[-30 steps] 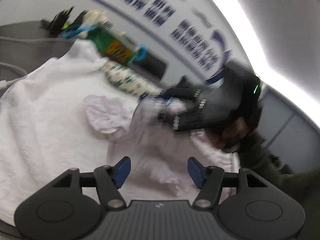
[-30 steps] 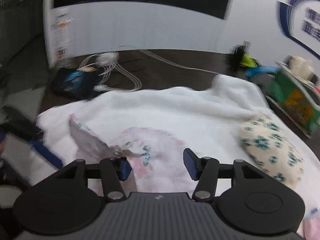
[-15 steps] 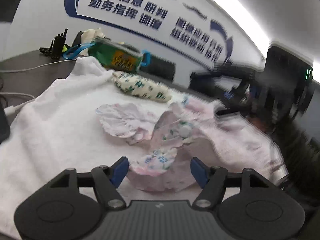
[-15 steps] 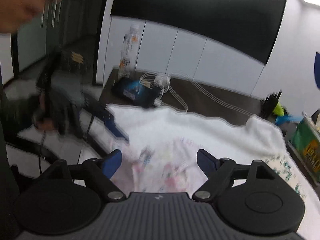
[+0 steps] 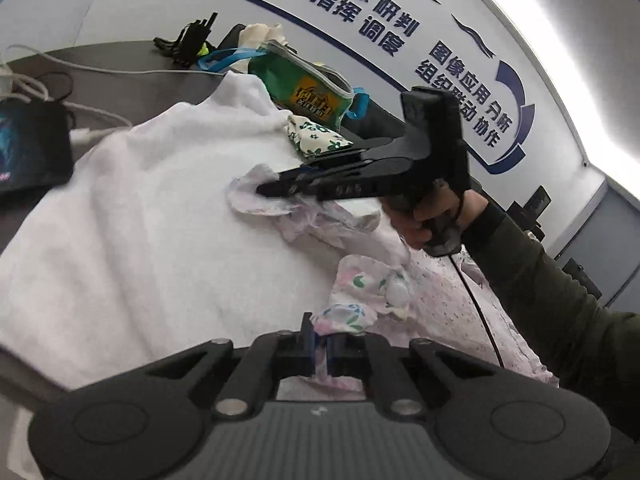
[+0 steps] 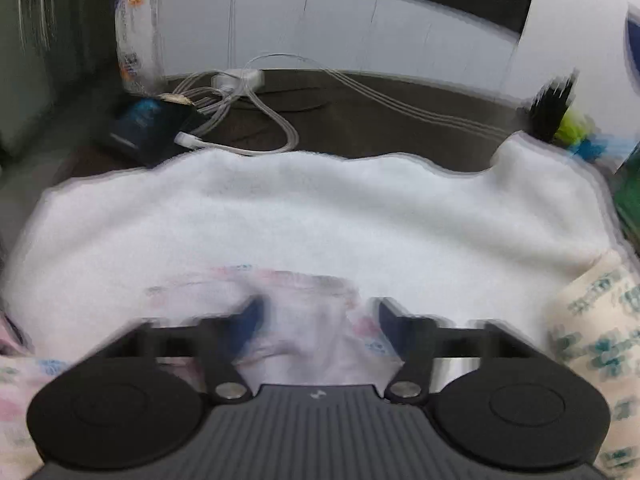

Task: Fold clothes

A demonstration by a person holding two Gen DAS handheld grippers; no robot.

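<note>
A pink floral garment (image 5: 360, 292) lies crumpled on a white towel (image 5: 140, 220). In the left wrist view my left gripper (image 5: 320, 338) is closing, and its blue pads pinch the garment's near edge. A hand (image 5: 436, 216) holds my right gripper (image 5: 266, 190), whose tips reach down onto the garment's far ruffled part. The right wrist view is blurred. There the right gripper (image 6: 316, 316) has its jaws still apart and closing, with pink cloth (image 6: 304, 320) bunched between them, above the towel (image 6: 320, 208).
A folded cream cloth with green print (image 5: 316, 140) lies at the towel's far edge, with a green bag (image 5: 300, 88) behind it. White cables (image 6: 240, 92), a dark flat device (image 6: 148, 128) and a bottle (image 6: 134, 28) sit on the dark table beyond the towel.
The left jaws have closed onto the garment's near edge. The right gripper has swung down from high over the table onto the garment's far part, and its jaws have narrowed.
</note>
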